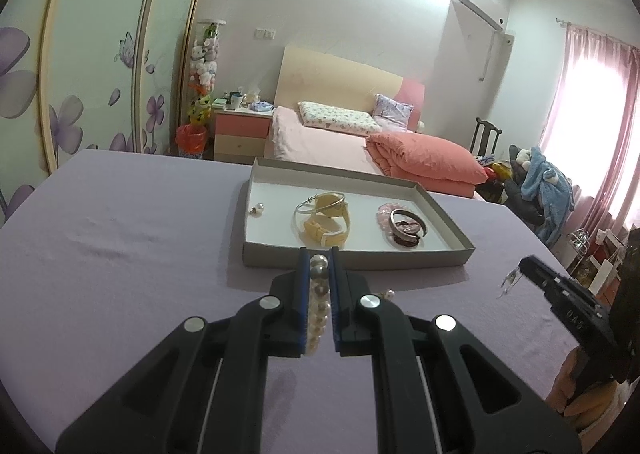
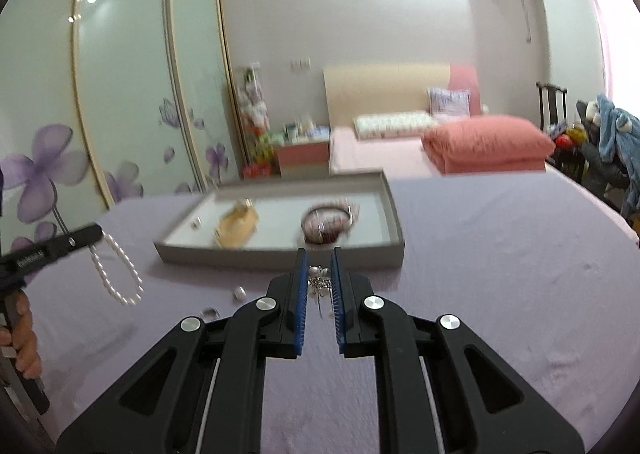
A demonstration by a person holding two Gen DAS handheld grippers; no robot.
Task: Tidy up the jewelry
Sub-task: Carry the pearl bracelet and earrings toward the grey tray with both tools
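My left gripper (image 1: 319, 254) is shut on a white pearl strand (image 1: 318, 294) that runs back between its blue pads. In the right wrist view the left gripper (image 2: 96, 232) holds that pearl strand (image 2: 116, 274) hanging in a loop above the cloth. My right gripper (image 2: 319, 254) is shut on a small silver dangling piece with a pearl (image 2: 318, 280). From the left wrist view the right gripper (image 1: 522, 268) hangs at the right, with the silver piece (image 1: 507, 282) at its tip. Both grippers hover just in front of the grey tray (image 1: 360, 256).
The tray holds a pearl stud (image 1: 258, 209), a yellow watch (image 1: 326, 228), a silver bangle (image 1: 320, 201) and pink and dark bracelets (image 1: 400, 223). A loose pearl stud (image 2: 239, 292) and a small clear piece (image 2: 210, 312) lie on the lilac tablecloth (image 2: 500, 254). A bed stands behind the table.
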